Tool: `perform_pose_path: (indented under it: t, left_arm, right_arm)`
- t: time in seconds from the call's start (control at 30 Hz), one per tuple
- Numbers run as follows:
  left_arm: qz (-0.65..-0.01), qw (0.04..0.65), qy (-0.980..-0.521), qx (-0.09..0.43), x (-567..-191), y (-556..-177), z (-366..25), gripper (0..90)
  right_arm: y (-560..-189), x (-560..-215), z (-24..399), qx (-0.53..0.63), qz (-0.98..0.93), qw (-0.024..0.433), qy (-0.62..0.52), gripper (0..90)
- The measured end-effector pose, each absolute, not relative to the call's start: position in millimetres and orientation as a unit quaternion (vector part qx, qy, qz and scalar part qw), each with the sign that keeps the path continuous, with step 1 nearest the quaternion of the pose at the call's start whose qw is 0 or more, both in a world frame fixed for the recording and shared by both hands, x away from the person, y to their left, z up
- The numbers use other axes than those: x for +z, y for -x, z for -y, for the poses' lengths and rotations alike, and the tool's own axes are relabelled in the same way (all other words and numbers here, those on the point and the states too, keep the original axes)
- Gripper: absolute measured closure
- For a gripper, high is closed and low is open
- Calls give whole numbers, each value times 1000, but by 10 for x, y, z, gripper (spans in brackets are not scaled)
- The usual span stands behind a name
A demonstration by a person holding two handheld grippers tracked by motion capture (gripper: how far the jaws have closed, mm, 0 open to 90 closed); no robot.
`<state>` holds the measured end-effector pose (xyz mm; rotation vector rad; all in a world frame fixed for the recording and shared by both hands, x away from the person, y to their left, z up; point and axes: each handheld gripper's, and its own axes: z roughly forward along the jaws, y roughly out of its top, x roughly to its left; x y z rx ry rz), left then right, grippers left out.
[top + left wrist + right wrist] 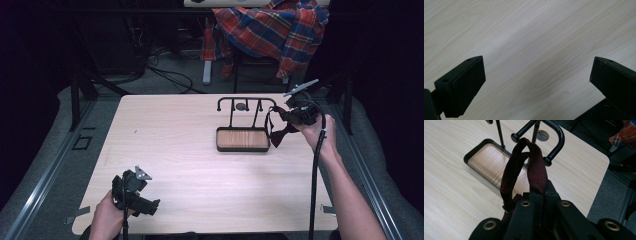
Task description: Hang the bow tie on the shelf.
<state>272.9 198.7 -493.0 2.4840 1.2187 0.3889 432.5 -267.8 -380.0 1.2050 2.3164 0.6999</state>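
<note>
A black metal stand [246,100] with a wooden tray base [242,139] sits on the table right of centre. My right gripper [284,116] is beside the stand's right end, shut on a dark red fabric band [276,133]. In the right gripper view the band [534,167] loops up from the closed gripper [541,192] to the knobbed tip of the stand's curved bar [556,137]. I cannot tell if the loop is hooked over it. My left gripper [134,194] rests low at the table's front left. It is open [536,75] over bare wood with nothing between its fingers.
The light wooden table [180,150] has a round cable hole [241,106] behind the stand. A plaid shirt [272,27] hangs over a chair beyond the far edge. Cables lie on the floor at the back. Metal rails run along both sides of the table.
</note>
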Motion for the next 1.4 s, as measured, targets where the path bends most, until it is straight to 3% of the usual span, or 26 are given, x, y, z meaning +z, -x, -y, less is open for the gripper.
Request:
perform_pose_path:
  t: [0.6, 1.4]
  left_arm:
    - [-429, 174, -876, 137, -4929, -2728, -1990, 1]
    - [-428, 173, -876, 138, -4927, -2724, -1988, 1]
  right_arm:
    - [-4620, -3967, 2759, 249, -811, 236, -473, 889]
    - [-4818, -4238, 2832, 255, -796, 213, -507, 882]
